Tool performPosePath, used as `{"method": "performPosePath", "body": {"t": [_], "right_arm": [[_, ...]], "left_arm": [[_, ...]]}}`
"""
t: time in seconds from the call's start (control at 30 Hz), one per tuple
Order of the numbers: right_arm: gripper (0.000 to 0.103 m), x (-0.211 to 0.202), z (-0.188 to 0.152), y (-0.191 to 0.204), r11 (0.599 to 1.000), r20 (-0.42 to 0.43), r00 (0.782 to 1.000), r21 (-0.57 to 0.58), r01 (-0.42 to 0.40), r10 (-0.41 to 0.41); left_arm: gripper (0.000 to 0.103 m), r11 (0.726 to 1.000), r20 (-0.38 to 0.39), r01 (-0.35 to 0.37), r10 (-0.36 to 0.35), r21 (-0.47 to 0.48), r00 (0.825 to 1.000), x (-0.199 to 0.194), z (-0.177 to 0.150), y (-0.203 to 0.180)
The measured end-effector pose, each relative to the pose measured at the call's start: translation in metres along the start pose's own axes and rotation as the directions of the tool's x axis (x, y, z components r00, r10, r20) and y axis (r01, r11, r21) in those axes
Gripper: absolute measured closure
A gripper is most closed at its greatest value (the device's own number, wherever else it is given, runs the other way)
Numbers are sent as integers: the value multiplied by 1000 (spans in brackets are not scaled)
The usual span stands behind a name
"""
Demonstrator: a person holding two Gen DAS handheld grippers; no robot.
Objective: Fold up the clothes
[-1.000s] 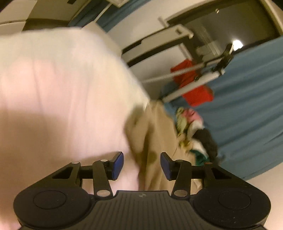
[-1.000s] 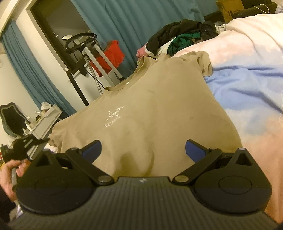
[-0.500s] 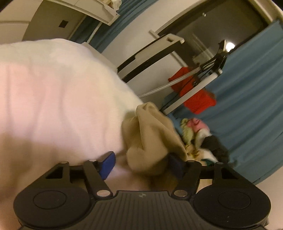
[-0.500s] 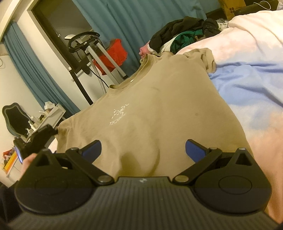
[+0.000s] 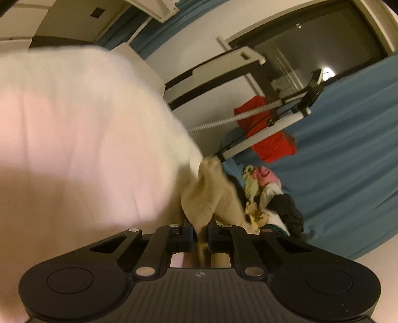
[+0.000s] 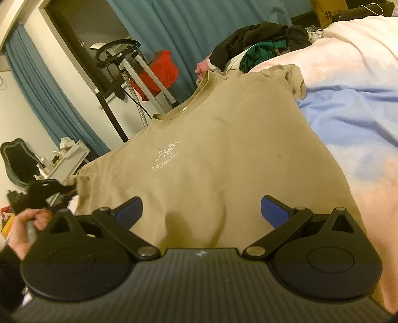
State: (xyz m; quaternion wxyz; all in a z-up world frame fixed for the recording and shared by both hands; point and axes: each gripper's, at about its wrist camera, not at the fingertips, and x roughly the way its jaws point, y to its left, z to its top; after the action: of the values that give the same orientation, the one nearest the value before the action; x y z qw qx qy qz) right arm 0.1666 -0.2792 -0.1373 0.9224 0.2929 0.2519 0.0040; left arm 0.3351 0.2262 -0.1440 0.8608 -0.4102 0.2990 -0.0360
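Your bed [image 6: 360, 74], with its pink and blue cover, carries the tan T-shirt [image 6: 223, 154] spread flat, its collar toward the far edge near a pile of dark clothes [image 6: 261, 47]. Your right gripper [image 6: 201, 211] hangs over the shirt's near hem, fingers spread wide. Your left gripper [image 5: 200, 232] is pressed together, pinching a sleeve [image 5: 209, 198] at the bed's left edge.

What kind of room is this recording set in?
Most likely a bedroom at home: a tan T-shirt lies spread on a bed's duvet, with a pile of clothes and blue curtains behind.
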Motion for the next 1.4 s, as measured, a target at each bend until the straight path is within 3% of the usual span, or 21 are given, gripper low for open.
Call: {"method": "performPosePath", "body": {"t": [0.17,0.23,0.33,0.4,0.47,0.53,0.67,0.87,1.0,1.17,1.33,1.4], "right_arm": [[0,-4,1,1,1000,1,1000,-6,2,-2],[0,-6,1,2,1000,3,1000,-13,8,-8],[0,-9,1,6,999,16,1000,-44,19,-18],[0,-11,1,8,997,29,999,-66,27,-25],[0,-13,3,11,996,45,999,-88,34,-30],[0,-15,4,14,992,63,997,-118,46,-38],[0,-24,5,19,986,91,995,-159,52,-38],[0,-50,8,29,982,135,991,-184,37,-12],[0,-77,12,37,983,174,985,-180,27,5],[0,-108,16,43,980,237,971,-196,31,16],[0,-123,17,43,978,268,963,-203,50,7],[0,-126,18,42,977,278,961,-204,57,2]], "left_arm": [[93,986,-48,-87,94,141,994,-22,25,10],[93,965,-81,-125,147,231,986,-21,25,15],[90,933,-65,-120,150,340,986,-19,16,10],[81,908,-28,-138,162,397,986,-26,11,-1],[58,892,-2,-154,171,426,985,-36,3,-12],[49,877,11,-158,172,453,985,-47,-3,-25],[33,812,33,-168,181,559,983,-86,-33,-59],[29,760,-9,-77,109,646,994,-147,-83,-103],[25,750,4,-16,18,661,1000,-184,-105,-124],[25,737,-8,7,-2,676,1000,-208,-133,-142],[21,687,0,31,-45,726,999,-230,-162,-156],[21,689,-10,41,-50,723,999,-233,-173,-156]]}}
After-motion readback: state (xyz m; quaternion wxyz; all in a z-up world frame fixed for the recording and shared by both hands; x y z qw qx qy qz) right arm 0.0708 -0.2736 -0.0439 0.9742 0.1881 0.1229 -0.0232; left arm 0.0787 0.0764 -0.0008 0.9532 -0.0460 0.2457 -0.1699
